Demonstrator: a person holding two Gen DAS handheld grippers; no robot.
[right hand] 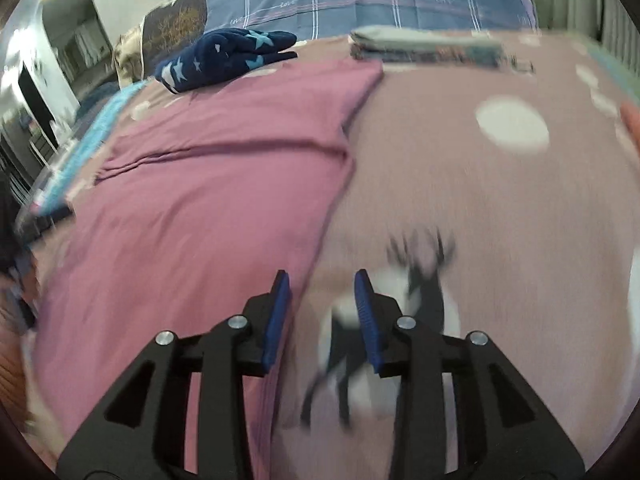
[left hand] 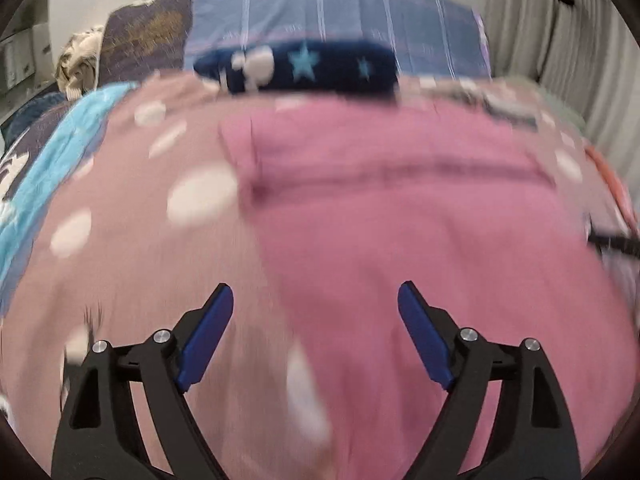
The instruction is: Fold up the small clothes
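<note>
Left tool (left hand: 315, 300): my jaws wide apart, nothing between them, over the pink garment (left hand: 400, 240). Right tool (right hand: 322, 286): jaws partly apart, empty, at the garment's right edge. Garment lies flat on the spotted bedspread (right hand: 480, 208); navy star-print cloth (right hand: 224, 58) and folded stack (right hand: 424, 46) at the far side.

Open dusty-pink dotted bedspread (right hand: 480, 200) lies right of the flat pink garment (right hand: 208, 208); a navy star-print bundle (right hand: 228, 58) and a folded grey stack (right hand: 424, 46) block the far edge.
</note>
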